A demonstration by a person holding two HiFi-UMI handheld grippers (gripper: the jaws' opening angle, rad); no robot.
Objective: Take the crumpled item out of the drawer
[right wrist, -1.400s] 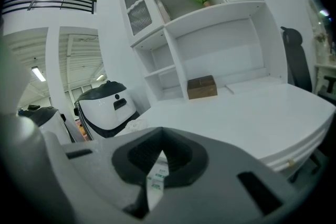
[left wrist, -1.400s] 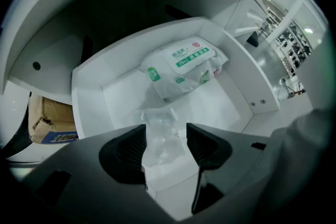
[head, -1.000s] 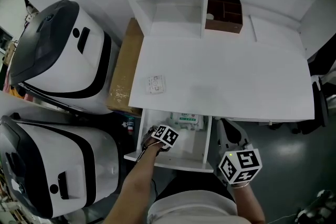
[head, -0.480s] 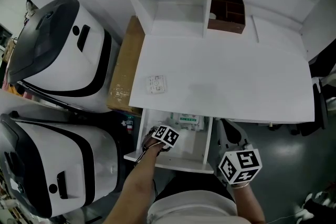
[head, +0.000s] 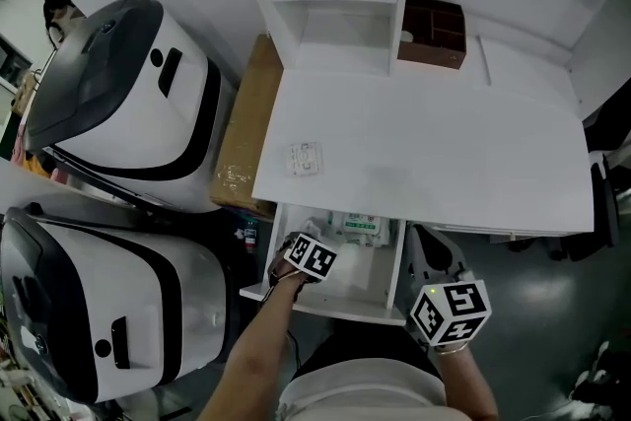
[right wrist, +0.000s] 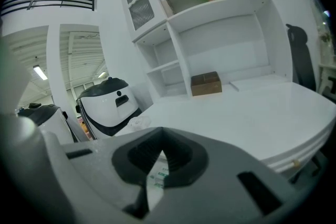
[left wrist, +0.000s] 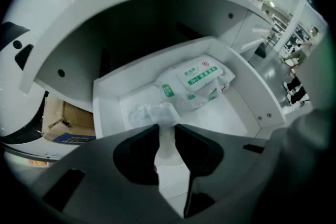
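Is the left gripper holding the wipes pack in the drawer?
No, the left gripper, whose jaws have just been closing, pinches the crumpled clear wrapper; the wipes pack lies free behind it in the drawer.

The person wears a pale grey top [head: 367, 395], seen at the near edge of the head view. The left gripper [left wrist: 166, 131] has black, rounded jaws set in a matte grey shell with a slot cut into it. Its marker cube [head: 315, 257] is white with black square patterns, and a thin dark cable [head: 268, 295] loops beside it. The right gripper [right wrist: 160, 152] has the same grey shell and black ribbed jaws. Its larger-looking cube [head: 451, 312] carries a small green light [head: 430, 292].
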